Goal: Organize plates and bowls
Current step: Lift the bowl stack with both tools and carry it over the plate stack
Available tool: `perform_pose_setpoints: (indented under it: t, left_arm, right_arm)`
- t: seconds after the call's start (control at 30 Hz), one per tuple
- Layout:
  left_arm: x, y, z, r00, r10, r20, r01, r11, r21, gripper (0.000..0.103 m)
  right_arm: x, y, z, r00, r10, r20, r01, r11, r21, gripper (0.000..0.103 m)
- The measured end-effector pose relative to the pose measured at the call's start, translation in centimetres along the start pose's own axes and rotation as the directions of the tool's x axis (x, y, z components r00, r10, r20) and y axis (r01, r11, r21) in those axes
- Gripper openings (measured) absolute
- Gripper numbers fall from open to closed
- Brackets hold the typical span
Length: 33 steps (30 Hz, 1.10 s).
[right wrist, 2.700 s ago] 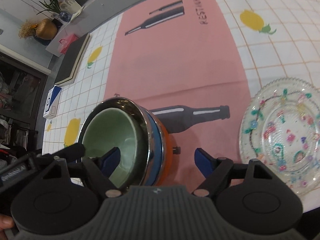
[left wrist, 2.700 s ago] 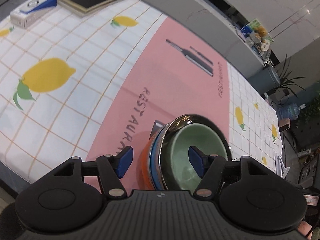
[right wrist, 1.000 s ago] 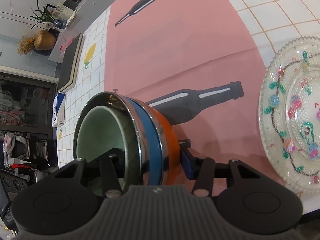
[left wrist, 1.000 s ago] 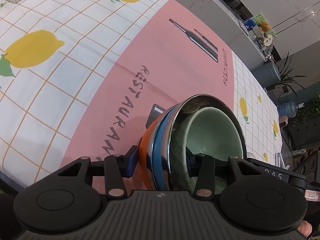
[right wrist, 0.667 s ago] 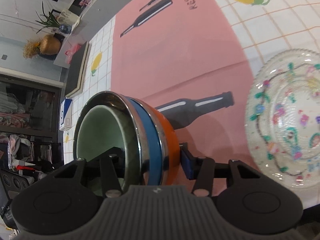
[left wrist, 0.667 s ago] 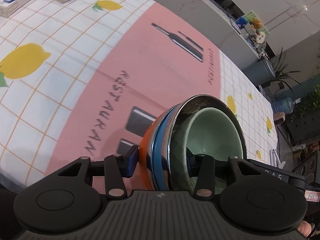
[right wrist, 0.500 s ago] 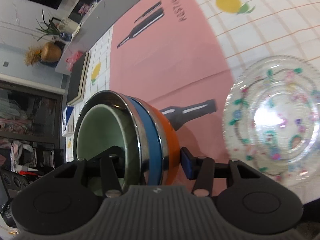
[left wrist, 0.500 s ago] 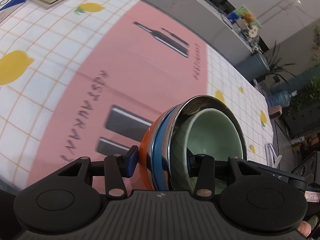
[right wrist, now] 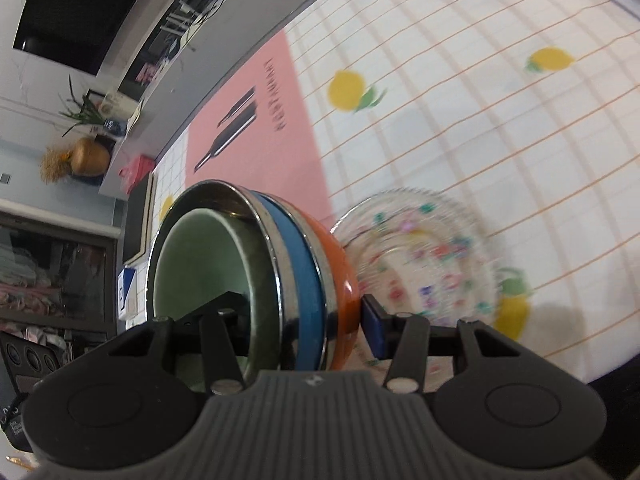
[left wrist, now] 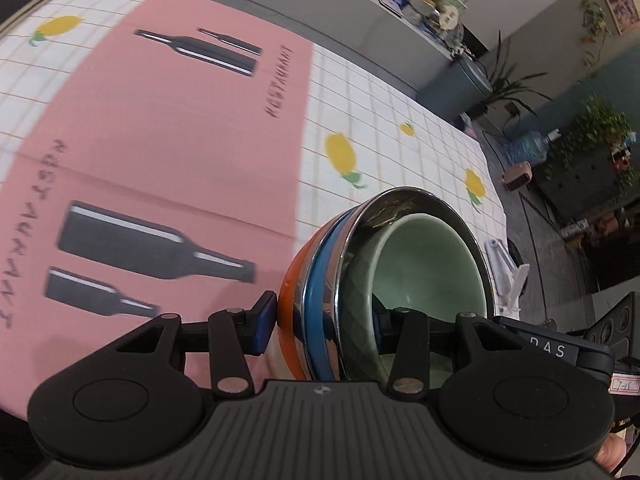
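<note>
A nested stack of bowls [left wrist: 420, 264], orange outermost, then blue, steel and pale green inside, hangs tilted above the table. My left gripper [left wrist: 324, 320] is shut on its near wall, one pad on the orange outside, the other finger inside the green bowl. In the right wrist view the same stack of bowls [right wrist: 200, 272] is clamped by my right gripper [right wrist: 304, 324] on the opposite wall, again one finger inside and one outside. A clear glass plate [right wrist: 424, 272] with coloured flowers lies flat on the cloth just beyond the stack.
A pink placemat [left wrist: 180, 120] with bottle prints lies on the lemon-print tablecloth [left wrist: 380, 120]. A black book [right wrist: 138, 220] and a blue-and-white box [right wrist: 127, 296] sit far off at the table's other end. The table's far right edge [left wrist: 492, 184] is close.
Both grippers, open around the standing stack at first, have shut on it, lifted it and carried it sideways off the placemat toward the glass plate, which now shows right behind the stack.
</note>
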<state>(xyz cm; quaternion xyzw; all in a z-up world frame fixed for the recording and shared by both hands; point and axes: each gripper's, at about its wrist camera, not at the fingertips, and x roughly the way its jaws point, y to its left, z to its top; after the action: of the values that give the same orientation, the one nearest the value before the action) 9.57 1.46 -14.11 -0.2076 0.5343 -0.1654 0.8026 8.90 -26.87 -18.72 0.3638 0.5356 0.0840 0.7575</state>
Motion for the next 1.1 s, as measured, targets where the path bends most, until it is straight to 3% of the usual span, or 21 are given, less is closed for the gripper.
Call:
perform_pose_setpoints:
  t: [0.37, 1.1]
  left_arm:
    - [3.0, -1.8, -1.1, 0.999, 0.001, -0.047, -0.001, 1.0, 0.006, 0.051]
    - [3.6, -1.2, -2.1, 0.998, 0.022, -0.063, -0.023, 1.0, -0.014, 0.051]
  right_arm:
    - [-0.8, -3.8, 0.9, 1.0, -0.02, -0.024, 0.02, 1.0, 0.018, 0.049]
    - [0.7, -4.6, 0.8, 0.999, -0.018, -0.036, 0.017, 1.0, -0.009, 0.049]
